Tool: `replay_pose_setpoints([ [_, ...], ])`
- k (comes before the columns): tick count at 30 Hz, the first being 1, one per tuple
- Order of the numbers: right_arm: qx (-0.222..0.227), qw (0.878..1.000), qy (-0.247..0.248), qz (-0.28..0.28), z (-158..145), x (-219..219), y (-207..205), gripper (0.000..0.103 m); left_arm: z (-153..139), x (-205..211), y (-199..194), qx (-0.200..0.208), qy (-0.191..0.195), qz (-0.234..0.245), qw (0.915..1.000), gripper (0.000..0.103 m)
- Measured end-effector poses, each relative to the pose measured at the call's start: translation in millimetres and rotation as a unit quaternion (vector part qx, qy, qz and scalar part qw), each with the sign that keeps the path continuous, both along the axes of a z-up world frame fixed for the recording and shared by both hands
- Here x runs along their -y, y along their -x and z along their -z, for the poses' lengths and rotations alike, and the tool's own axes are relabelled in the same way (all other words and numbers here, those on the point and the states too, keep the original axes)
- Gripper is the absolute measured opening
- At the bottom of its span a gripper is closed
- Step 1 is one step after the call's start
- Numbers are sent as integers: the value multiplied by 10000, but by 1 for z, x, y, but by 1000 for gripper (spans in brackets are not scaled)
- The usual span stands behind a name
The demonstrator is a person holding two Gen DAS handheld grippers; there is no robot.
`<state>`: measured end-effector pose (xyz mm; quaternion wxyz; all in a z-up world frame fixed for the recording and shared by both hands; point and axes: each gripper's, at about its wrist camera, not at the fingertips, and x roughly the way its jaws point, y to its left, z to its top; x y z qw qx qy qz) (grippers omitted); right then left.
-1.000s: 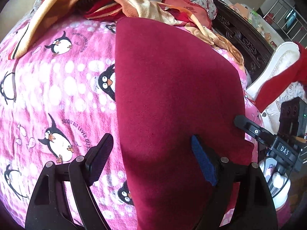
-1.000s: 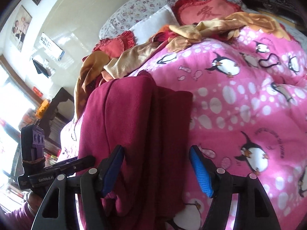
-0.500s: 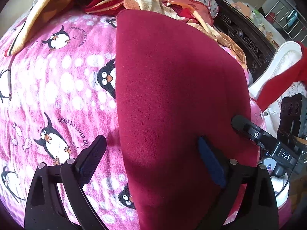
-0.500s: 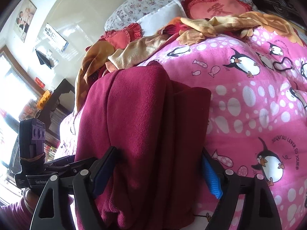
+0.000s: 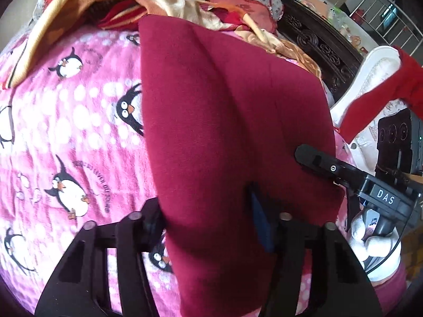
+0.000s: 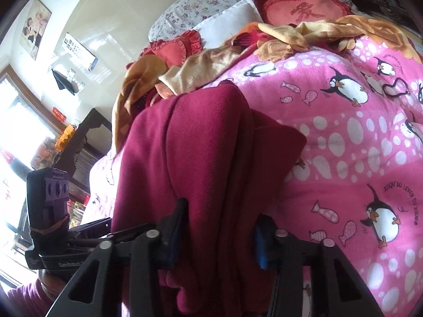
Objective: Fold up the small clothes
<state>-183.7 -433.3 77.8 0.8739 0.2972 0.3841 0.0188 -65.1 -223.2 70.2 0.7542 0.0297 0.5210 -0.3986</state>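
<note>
On the bed, as the left wrist view shows it, a dark red fleece garment (image 5: 232,121) lies lengthwise over a pink fleece blanket printed with penguins (image 5: 66,132). The left gripper (image 5: 208,227) straddles the near edge of the garment. Its jaws have just been closing, and the cloth is bunched between them: the blue-padded finger (image 5: 260,227) presses into the fabric from one side, the other finger from under the edge. The right gripper (image 5: 330,166) enters at the right edge, with its black finger resting on the cloth. A crumpled golden-tan cloth (image 5: 169,8) lies beyond the garment.

From the right wrist view, the right gripper (image 6: 219,229) grips the garment (image 6: 201,142), folded in thick layers. Its jaws have also just been closing, and both pads bear on the gathered fabric. The left gripper (image 6: 66,243) sits at lower left. A red heart-shaped cushion (image 6: 304,8) rests at the head of the blanket (image 6: 357,137).
</note>
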Motion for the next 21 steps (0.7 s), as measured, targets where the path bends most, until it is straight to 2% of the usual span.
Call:
replay_pose_setpoints([
  [2, 74, 9999, -111, -66, -12, -6, 5, 38, -10, -12, 1, -116, 88, 9, 9999, 46],
  [5, 178, 9989, -345, -248, -30, -21, 13, 38, -27, -43, 8, -73, 92, -38, 9999, 46],
  [8, 162, 9973, -553, -450, -39, -44, 18, 38, -38, -80, 18, -158, -164, -58, 9997, 46],
  [12, -39, 9934, -804, -822, -31, -91, 20, 38, -30, -123, 31, -207, -626, -326, 9973, 46],
  [14, -195, 9914, -968, -863, -11, -111, 17, 41, -16, -135, 35, -205, -826, -481, 9952, 46],
  [16, -537, 9927, -742, -786, 6, -123, 11, 47, 1, -144, 37, -302, -970, -647, 9927, 51],
  [18, -884, 9945, -155, -536, 13, -127, 10, 47, -1, -154, 40, -208, -825, -847, 9928, 54],
  [21, -542, 9978, 15, -387, -12, -124, 26, 47, -13, -162, 47, 14, -761, -1007, 9920, 55],
])
